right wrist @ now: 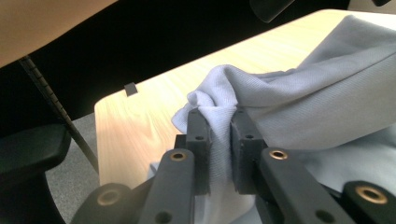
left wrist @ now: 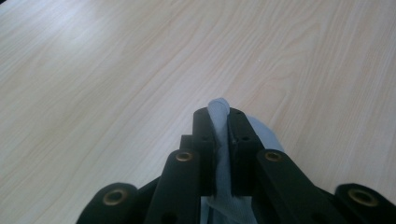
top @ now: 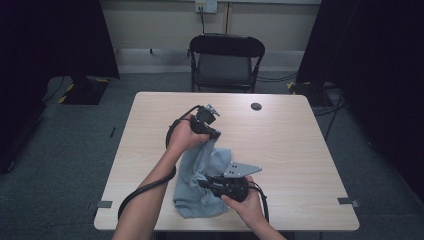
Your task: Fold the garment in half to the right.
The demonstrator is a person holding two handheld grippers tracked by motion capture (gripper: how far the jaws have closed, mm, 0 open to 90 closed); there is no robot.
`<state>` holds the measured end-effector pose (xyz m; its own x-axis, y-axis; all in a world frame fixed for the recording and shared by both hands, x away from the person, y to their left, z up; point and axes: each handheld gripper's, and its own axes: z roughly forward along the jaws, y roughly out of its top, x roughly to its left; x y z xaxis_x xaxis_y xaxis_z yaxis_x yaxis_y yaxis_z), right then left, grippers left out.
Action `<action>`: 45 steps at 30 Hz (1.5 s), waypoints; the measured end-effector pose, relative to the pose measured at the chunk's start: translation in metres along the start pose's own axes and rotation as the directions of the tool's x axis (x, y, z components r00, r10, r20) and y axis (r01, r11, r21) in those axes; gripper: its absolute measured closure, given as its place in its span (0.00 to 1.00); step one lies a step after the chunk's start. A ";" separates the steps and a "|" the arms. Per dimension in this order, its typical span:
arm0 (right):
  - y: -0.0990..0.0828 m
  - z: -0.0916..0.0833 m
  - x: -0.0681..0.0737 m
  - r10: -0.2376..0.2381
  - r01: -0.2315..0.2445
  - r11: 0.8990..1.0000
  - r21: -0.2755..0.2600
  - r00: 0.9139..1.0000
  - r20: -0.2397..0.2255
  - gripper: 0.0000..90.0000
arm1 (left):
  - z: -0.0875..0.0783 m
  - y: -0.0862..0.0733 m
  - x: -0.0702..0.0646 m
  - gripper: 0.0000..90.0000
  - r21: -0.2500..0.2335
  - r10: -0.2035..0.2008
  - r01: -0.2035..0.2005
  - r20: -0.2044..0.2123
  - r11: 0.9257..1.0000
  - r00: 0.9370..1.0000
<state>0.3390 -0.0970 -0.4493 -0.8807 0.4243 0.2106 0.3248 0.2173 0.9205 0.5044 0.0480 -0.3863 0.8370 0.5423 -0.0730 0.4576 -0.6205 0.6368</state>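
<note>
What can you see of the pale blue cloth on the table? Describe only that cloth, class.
The cloth is pale grey-blue, a soft, finely knitted fabric, crumpled and folded rather than spread flat. Its lower part rests bunched on the light wooden table near the front edge. One part rises to the left gripper, whose black jaws are shut on a thin fold. Another gathered fold is pinched in the jaws of the right gripper, the cloth stretching between the two.
</note>
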 end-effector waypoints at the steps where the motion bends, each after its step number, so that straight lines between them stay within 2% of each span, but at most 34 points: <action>1: -0.003 -0.002 -0.001 0.005 -0.005 1.000 0.001 1.000 0.007 0.85 | 0.003 0.000 -0.002 0.92 0.000 -0.001 0.001 0.003 1.000 1.000; 2: -0.005 -0.003 -0.001 0.022 -0.022 1.000 0.001 1.000 0.012 0.75 | 0.006 0.001 -0.003 0.90 -0.005 0.014 -0.014 0.009 1.000 1.000; 3: -0.007 -0.006 -0.002 0.037 -0.037 0.999 0.002 0.999 0.017 0.71 | 0.008 0.003 -0.006 0.84 -0.022 0.016 -0.016 0.027 1.000 0.999; 4: -0.008 -0.011 -0.003 0.029 -0.029 0.999 -0.015 0.999 0.022 0.70 | 0.008 0.004 -0.007 0.73 -0.054 0.012 -0.010 0.036 0.998 0.999; 6: -0.007 -0.023 -0.003 0.034 -0.033 0.999 -0.027 0.999 0.038 0.56 | 0.003 0.007 -0.008 0.58 -0.106 0.003 -0.003 0.006 0.994 1.000; 7: -0.004 -0.030 -0.005 0.041 -0.039 0.999 -0.032 0.998 0.047 0.49 | 0.000 0.007 -0.008 0.55 -0.107 0.010 -0.011 -0.009 0.994 1.000; 8: -0.001 -0.036 -0.006 0.042 -0.040 0.999 -0.033 0.997 0.072 0.46 | -0.003 0.007 -0.007 0.52 -0.106 0.020 -0.023 -0.028 0.994 0.999; 11: 0.009 -0.051 -0.014 0.035 -0.031 0.999 -0.044 0.993 0.110 0.42 | -0.012 0.000 -0.003 0.38 -0.121 0.019 -0.031 -0.094 0.992 0.995; 15: 0.013 -0.050 -0.024 0.008 -0.011 1.000 0.018 0.990 0.142 0.43 | -0.022 -0.018 0.004 0.32 -0.113 0.037 -0.053 -0.141 0.992 0.989; 18: 0.008 -0.040 -0.028 -0.019 0.007 0.997 0.078 0.990 0.143 0.47 | -0.027 -0.034 0.011 0.31 -0.101 0.034 -0.051 -0.167 0.994 0.985; 20: 0.003 -0.035 -0.030 -0.016 0.001 0.995 0.103 0.989 0.146 0.50 | -0.030 -0.044 0.016 0.29 -0.115 0.014 -0.034 -0.172 0.993 0.985; 23: -0.006 -0.029 -0.036 -0.019 -0.005 0.990 0.141 0.985 0.171 0.54 | -0.031 -0.059 0.023 0.29 -0.125 -0.015 -0.010 -0.199 0.992 0.980; 25: -0.012 -0.027 -0.041 -0.033 -0.004 0.984 0.179 0.979 0.200 0.57 | -0.031 -0.069 0.028 0.29 -0.120 -0.029 0.004 -0.210 0.993 0.977; 27: -0.017 -0.028 -0.047 -0.044 -0.006 0.979 0.203 0.970 0.239 0.59 | -0.029 -0.079 0.033 0.29 -0.111 -0.042 0.016 -0.235 0.994 0.971; 30: -0.024 -0.031 -0.055 -0.029 -0.032 0.974 0.225 0.964 0.265 0.62 | -0.025 -0.094 0.041 0.29 -0.105 -0.075 0.050 -0.253 0.993 0.965; 33: -0.030 -0.031 -0.059 -0.009 -0.054 0.969 0.243 0.967 0.254 0.67 | -0.017 -0.106 0.048 0.30 -0.102 -0.105 0.080 -0.270 0.992 0.957; 35: -0.033 -0.029 -0.059 0.003 -0.062 0.965 0.255 0.974 0.226 0.78 | -0.011 -0.113 0.052 0.30 -0.099 -0.128 0.103 -0.295 0.990 0.947; 36: -0.034 -0.027 -0.058 -0.001 -0.061 0.961 0.269 0.975 0.223 0.78 | -0.008 -0.116 0.055 0.30 -0.102 -0.140 0.114 -0.299 0.988 0.944; 37: -0.035 -0.026 -0.057 -0.004 -0.061 0.958 0.282 0.975 0.223 0.84 | -0.005 -0.118 0.057 0.30 -0.109 -0.154 0.126 -0.306 0.986 0.940; 38: -0.036 -0.026 -0.057 0.010 -0.067 0.958 0.279 0.980 0.199 0.94 | -0.003 -0.120 0.058 0.30 -0.112 -0.163 0.134 -0.318 0.985 0.934; 39: -0.037 -0.027 -0.057 0.020 -0.072 0.958 0.277 0.983 0.185 0.97 | -0.001 -0.122 0.059 0.31 -0.104 -0.159 0.132 -0.331 0.986 0.930; 40: -0.039 -0.028 -0.056 0.022 -0.074 0.957 0.281 0.982 0.186 0.98 | 0.001 -0.123 0.061 0.31 -0.107 -0.163 0.134 -0.344 0.985 0.925; 42: -0.042 -0.031 -0.056 0.037 -0.084 0.956 0.282 0.985 0.170 0.99 | 0.005 -0.126 0.063 0.31 -0.116 -0.174 0.141 -0.355 0.983 0.918; 44: -0.044 -0.034 -0.054 0.044 -0.087 0.958 0.273 0.986 0.161 0.99 | 0.008 -0.128 0.064 0.31 -0.109 -0.182 0.152 -0.375 0.982 0.909; 45: -0.046 -0.036 -0.053 0.059 -0.098 0.961 0.258 0.986 0.156 0.99 | 0.010 -0.128 0.064 0.31 -0.100 -0.178 0.151 -0.377 0.983 0.909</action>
<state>0.3589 -0.1608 -0.4908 -0.7954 0.5682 0.2108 0.4878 0.3940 0.7790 0.5019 0.1564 -0.4803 0.5662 0.8169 0.1096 0.5462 -0.4715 0.6923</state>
